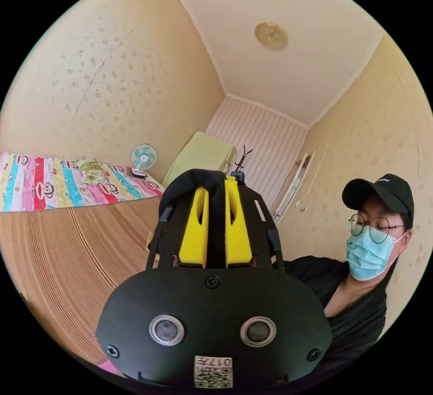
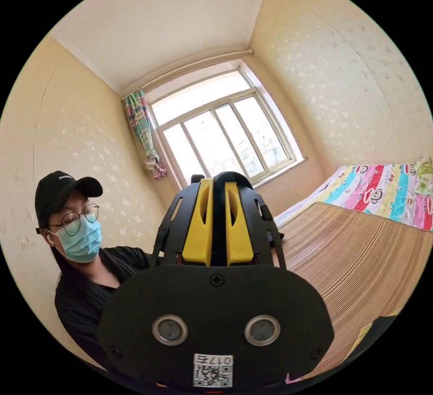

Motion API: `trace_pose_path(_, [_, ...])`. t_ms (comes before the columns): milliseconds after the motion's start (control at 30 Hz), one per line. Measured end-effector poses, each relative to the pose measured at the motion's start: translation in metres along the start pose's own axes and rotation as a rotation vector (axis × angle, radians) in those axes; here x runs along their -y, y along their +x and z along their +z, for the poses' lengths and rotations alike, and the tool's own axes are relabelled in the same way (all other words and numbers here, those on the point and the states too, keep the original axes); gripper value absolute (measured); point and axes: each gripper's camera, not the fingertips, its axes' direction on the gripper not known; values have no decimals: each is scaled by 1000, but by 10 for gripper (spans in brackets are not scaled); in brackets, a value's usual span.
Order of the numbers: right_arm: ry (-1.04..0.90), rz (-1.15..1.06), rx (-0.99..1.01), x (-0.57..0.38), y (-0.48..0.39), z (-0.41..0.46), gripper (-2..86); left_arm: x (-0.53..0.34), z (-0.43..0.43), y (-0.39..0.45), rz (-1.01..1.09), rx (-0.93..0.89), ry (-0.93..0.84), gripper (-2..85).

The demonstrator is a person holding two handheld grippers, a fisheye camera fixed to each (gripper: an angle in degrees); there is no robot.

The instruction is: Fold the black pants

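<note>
— Black cloth sits pinched between the closed yellow jaws of your left hand-held gripper (image 1: 215,214), and the right hand-held gripper (image 2: 218,214) clamps a fold too.

— Where are the black pants (image 1: 203,183)?

— Lifted, draped over your jaws above the striped bed mat (image 1: 76,255). They look soft and limp; grip near the waistband corners.

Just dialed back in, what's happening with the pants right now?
A person is holding both tools raised, cameras pointing up at the walls and ceiling. The left tool has black fabric pinched between its yellow jaws, with a fold draped over the tips; this looks like the black pants. The right tool also has a dark strip clamped between its jaws. The striped mat lies below, so the pants seem lifted.
</note>
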Motion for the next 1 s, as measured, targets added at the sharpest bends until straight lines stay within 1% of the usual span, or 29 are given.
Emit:
trace_pose_path(67, [-18,58,-48,13,40,6,9,7,17,-39,-65,22,-7,56])
trace_pose_path(133, [-40,103,-131,25,81,13,10,19,43,-92,-82,107,-40,55])
trace_pose_path(200, [-50,139,-245,29,130,25,12,19,61,-133,-119,140,-51,55])
trace_pose_path(267, [-74,149,-327,16,158,35,14,5,80,-170,-148,167,-74,56])
trace_pose_path(333, [-134,162,-408,-13,178,47,17,-36,101,-211,-193,206,-152,56])
trace_pose_path(367, [-185,172,-457,-43,190,55,20,-51,106,-221,-208,215,-171,56])
trace_pose_path(433, [-245,212,-477,-100,210,64,26,-123,124,-255,-276,222,-255,57])
trace_pose_path(467, [-273,274,-483,-145,224,67,32,-142,128,-263,-297,223,-273,58])
trace_pose_path(500, [-280,331,-485,-190,235,69,40,-183,136,-277,-345,214,-317,60])
trace_pose_path(533, [-278,364,-482,-213,240,69,45,-222,143,-289,-404,188,-351,64])
trace_pose_path(567, [-277,442,-466,-255,249,68,55,-241,146,-294,-441,169,-362,67])
trace_pose_path(600, [-274,525,-439,-292,256,65,67,-273,150,-304,-520,127,-383,76])
trace_pose_path(633, [-271,566,-416,-308,258,62,73,-299,149,-311,-591,88,-390,88])
trace_pose_path(667, [-244,627,-361,-331,260,55,84,-309,146,-314,-620,68,-384,94])
trace_pose_path(700, [-194,666,-329,-345,258,46,98,-321,135,-317,-663,32,-341,107])
trace_pose_path(733, [-172,681,-333,-348,257,41,107,-326,119,-319,-697,11,-270,119])
trace_pose_path(767, [-141,712,-361,-348,257,34,130,-325,110,-321,-713,19,-235,126])
trace_pose_path(800, [-124,733,-387,-340,259,28,160,-320,91,-324,-736,62,-177,156])
trace_pose_path(833, [-115,732,-392,-334,260,27,170,-309,74,-328,-741,129,-132,182])
trace_pose_path(900, [-93,701,-377,-303,273,32,215,-286,57,-339,-722,216,-98,211])
trace_pose_path(1000, [-125,701,-394,-267,307,61,257,-254,57,-380,-721,309,-137,262])
